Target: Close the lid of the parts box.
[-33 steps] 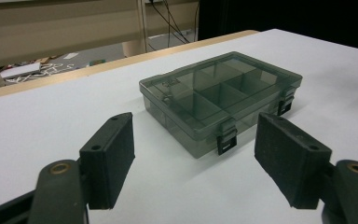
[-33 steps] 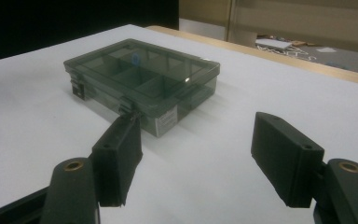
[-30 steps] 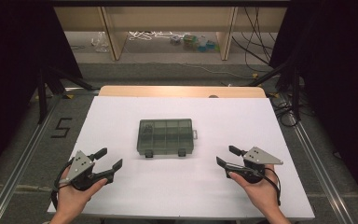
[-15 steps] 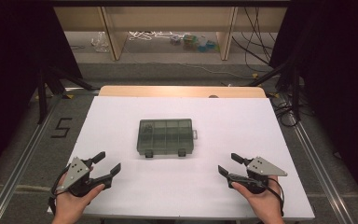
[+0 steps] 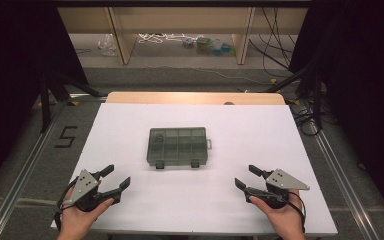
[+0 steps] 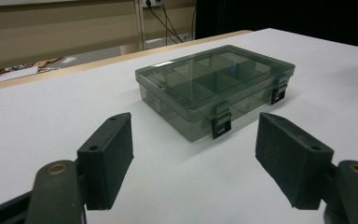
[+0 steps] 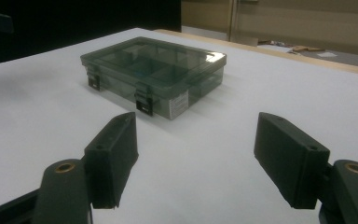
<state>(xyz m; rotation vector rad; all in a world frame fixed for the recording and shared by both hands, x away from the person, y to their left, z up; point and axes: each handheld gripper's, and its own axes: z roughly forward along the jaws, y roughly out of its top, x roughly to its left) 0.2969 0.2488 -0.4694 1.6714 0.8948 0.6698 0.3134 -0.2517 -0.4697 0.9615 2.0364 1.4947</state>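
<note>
A smoky translucent compartment box [image 5: 177,146] with its lid closed and two black latches on its near side lies in the middle of the white table [image 5: 260,135]. My left gripper [image 5: 115,178] rests near the front left edge, open, with nothing between its jaws. My right gripper [image 5: 247,177] sits near the front right edge, also open and empty. In the left gripper view the box [image 6: 214,88] lies ahead, slightly right, beyond the gripper [image 6: 193,154]. In the right gripper view the box [image 7: 154,74] lies ahead to the left of the gripper [image 7: 196,156].
A wooden strip [image 5: 195,98] borders the table's far edge. Beyond it stand low shelves [image 5: 180,30] with cables and small items on the floor. Metal rails [image 5: 20,170] run along both sides of the table.
Both hands have drawn back toward the table's front edge, away from the box. Both grippers stay open.
</note>
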